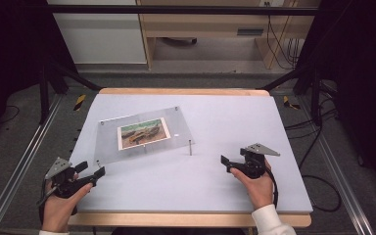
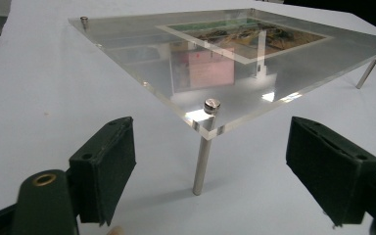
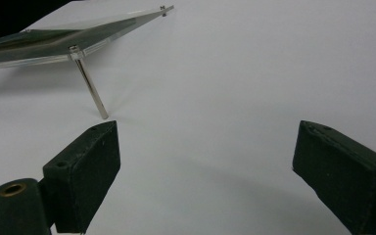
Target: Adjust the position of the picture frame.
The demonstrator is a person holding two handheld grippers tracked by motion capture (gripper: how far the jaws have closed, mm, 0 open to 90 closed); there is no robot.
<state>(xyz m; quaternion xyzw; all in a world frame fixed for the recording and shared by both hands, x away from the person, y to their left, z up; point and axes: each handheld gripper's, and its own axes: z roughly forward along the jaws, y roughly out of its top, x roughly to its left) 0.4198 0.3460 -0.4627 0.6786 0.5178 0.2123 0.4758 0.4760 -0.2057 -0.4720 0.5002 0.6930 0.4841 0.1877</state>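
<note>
Your left gripper (image 1: 92,175) sits at the near left of the table (image 1: 235,127), jaws spread wide and holding nothing. In the left gripper view the jaws frame one metal leg (image 2: 201,164) of the clear acrylic frame (image 2: 235,93); that leg stands just ahead of the jaws, between them, not touched. A small screw cap (image 2: 212,105) tops the corner above it.

Your right gripper (image 1: 227,164) rests at the near right, jaws likewise released and empty. Its view shows another leg (image 3: 92,89) near the left jaw, apart from it; the frame's edge is cut off at the upper left there.

The acrylic frame (image 1: 144,134) stands left of centre on the grey table, raised on thin legs, its panel sloping. Sandwiched in it is a picture card (image 1: 143,132); you cannot make out the subject beyond brown and green tones. From below, in the left gripper view, reflections blur the card's (image 2: 245,39) underside, and a pinkish patch there is unreadable.

Beyond the table's far wooden edge, cabinets (image 1: 200,29) and cables (image 1: 286,49) sit dim and partly hidden by the dark frame rails (image 1: 176,9).
</note>
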